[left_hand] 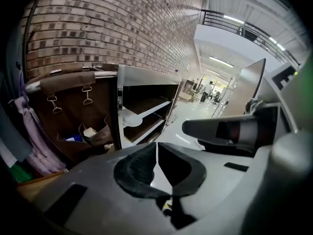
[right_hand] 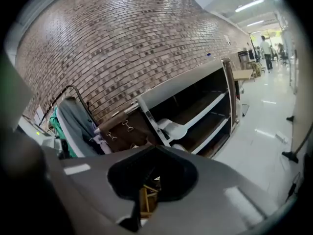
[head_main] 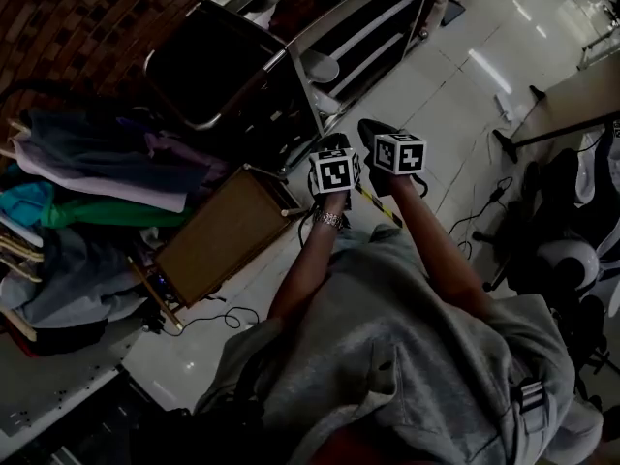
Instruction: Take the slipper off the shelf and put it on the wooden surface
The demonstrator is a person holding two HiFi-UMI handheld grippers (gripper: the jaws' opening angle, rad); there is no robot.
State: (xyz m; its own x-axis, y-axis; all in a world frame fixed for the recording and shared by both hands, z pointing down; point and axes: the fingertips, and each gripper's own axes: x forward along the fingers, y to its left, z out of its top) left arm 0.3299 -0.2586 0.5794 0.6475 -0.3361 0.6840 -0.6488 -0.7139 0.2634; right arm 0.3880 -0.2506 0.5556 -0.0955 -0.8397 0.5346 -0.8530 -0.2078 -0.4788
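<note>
Pale rounded slipper (head_main: 323,66) (right_hand: 174,129) lying on the upper shelf of the dark metal-framed rack (head_main: 300,90), untouched. Beside the rack, flat brown wooden surface (head_main: 218,235). Held side by side over the white tiled floor (head_main: 455,76), apart from the shelf: left gripper (left_hand: 157,151) and right gripper (right_hand: 155,151), jaws of both pressed together, pinching nothing.

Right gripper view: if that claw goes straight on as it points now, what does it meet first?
Most likely the pale slipper lying on the shelf, close beside its front post. The right claw, shut and empty, aims there with nothing nearer in view, though depth is unclear.
</note>
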